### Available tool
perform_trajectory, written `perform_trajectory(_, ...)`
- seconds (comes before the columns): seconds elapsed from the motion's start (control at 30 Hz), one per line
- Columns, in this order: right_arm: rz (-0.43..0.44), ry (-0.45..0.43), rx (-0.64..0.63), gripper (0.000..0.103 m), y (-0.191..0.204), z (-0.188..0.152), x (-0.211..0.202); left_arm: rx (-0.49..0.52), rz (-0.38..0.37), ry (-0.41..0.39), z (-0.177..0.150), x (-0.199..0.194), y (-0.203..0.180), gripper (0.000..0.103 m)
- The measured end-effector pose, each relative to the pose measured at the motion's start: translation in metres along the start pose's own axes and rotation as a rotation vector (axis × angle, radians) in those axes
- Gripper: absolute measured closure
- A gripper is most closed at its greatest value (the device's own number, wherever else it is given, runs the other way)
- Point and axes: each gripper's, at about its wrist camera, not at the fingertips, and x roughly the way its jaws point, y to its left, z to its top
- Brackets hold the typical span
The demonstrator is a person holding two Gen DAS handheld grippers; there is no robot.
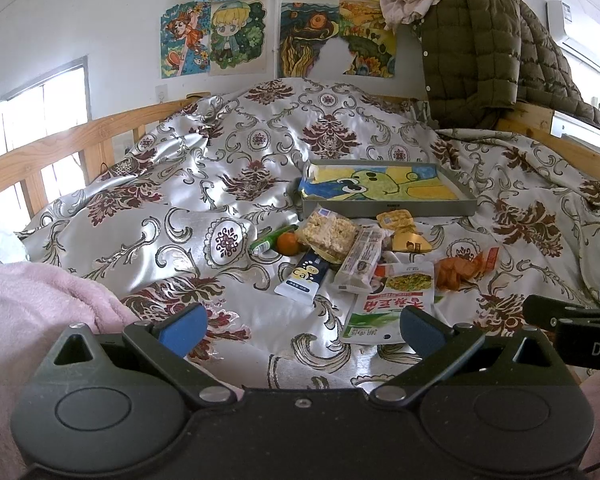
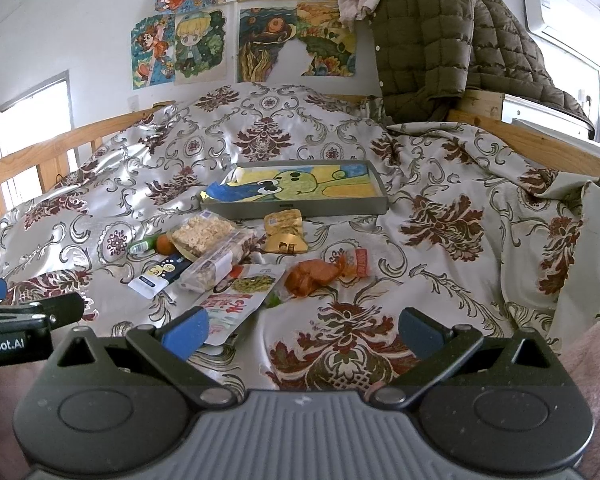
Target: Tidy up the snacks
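Both grippers, left (image 1: 300, 330) and right (image 2: 302, 330), are hovering open-jawed over snack packets (image 1: 356, 254) awaiting transfer into the grey tray (image 1: 388, 210) mid-bedspread.

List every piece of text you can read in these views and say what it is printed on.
"DA": right gripper's body, cut off by the frame edge.
"Robot.AI": left gripper's body, start cut off.
Green and white snack bag: large red characters, upside down, unreadable.
Other wrappers: print too small.
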Motion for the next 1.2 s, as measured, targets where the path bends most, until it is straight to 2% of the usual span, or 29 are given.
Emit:
perform_trajectory(0.67, 0.001, -0.006, 0.001, 0.0, 0.002, -0.002, -0.001, -0.005, -0.004, -0.005, 0.005, -0.004, -0.002, 0.001)
perform_trajectory(0.83, -0.008, -0.036, 0.038, 0.0, -0.007, 0.005, -0.007, -0.031, -0.105, -0.006, 0.025, -0.003, -0.004, 0.001)
perform_trajectory(1.0, 0.009, -0.089, 0.144, 0.0, -0.027, 0.019, -0.012, -0.055, -0.164, 0.059, 0.041, 0.021, 0.006, 0.001)
perform_trajectory(1.07, 0.01, -0.081, 0.178, 0.0, -0.033, 0.023, -0.01, -0.076, -0.193, 0.092, 0.049, 0.035, 0.011, 0.001)
perform_trajectory(1.2, 0.045, 0.004, 0.186, 0.0, -0.04, 0.032, 0.007, -0.123, -0.257, 0.162, 0.064, 0.068, 0.02, 0.001)
